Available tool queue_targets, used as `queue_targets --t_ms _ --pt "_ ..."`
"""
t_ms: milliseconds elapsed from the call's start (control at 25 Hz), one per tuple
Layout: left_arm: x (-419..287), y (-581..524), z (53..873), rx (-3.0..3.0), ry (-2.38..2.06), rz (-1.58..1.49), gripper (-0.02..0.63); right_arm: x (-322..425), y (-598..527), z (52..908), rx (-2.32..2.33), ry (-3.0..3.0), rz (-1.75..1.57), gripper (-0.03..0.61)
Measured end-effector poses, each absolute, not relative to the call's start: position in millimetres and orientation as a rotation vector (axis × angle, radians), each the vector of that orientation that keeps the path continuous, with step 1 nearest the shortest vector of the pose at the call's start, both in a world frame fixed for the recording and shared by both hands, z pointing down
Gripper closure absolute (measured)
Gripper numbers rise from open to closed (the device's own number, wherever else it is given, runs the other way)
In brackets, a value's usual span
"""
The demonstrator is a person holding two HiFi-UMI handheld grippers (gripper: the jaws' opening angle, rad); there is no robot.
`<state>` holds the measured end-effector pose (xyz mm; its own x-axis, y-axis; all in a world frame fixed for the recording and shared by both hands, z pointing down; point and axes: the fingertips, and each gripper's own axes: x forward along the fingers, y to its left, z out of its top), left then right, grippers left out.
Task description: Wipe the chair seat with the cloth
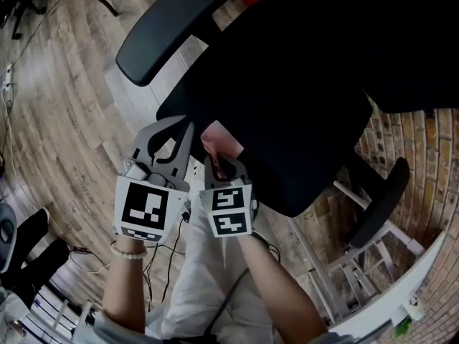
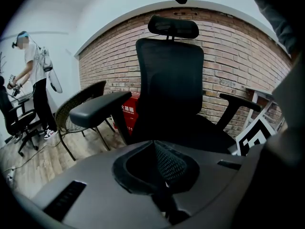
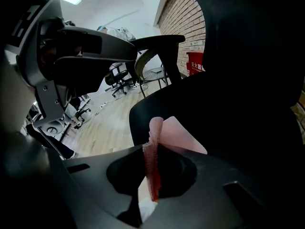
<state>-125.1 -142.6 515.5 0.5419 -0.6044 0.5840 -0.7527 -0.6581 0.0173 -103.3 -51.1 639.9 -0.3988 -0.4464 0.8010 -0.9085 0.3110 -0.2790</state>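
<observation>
Pinching the cloth [image 3: 178, 135] by its edge, my right gripper [image 1: 221, 163] fingers clamped | I judge it soft, light | left gripper [image 2: 164, 189] fingers together, empty

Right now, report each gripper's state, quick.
Left gripper: closed, nothing between its jaws.
Right gripper: closed on the pink cloth.

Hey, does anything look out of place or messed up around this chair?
Nothing stands out. The chair stands upright, and the right gripper pinches the pink cloth by the near edge of the seat.
</observation>
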Motion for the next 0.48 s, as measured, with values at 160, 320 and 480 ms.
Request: queue_targets --t_ms 160,320,480 --pt "-103 -136 510 2.542 -1.086 0.777 0.595 -83 -39 644 1.223 -1.941 1.002 0.525" --pt "-80 -127 515 2.561 -1.047 0.776 0.595 -55 -15 651 1.237 -1.900 1.005 0.525" --pt "-50 -116 512 2.599 -0.990 0.780 0.595 -15 14 652 1.286 -1.836 1.020 0.525"
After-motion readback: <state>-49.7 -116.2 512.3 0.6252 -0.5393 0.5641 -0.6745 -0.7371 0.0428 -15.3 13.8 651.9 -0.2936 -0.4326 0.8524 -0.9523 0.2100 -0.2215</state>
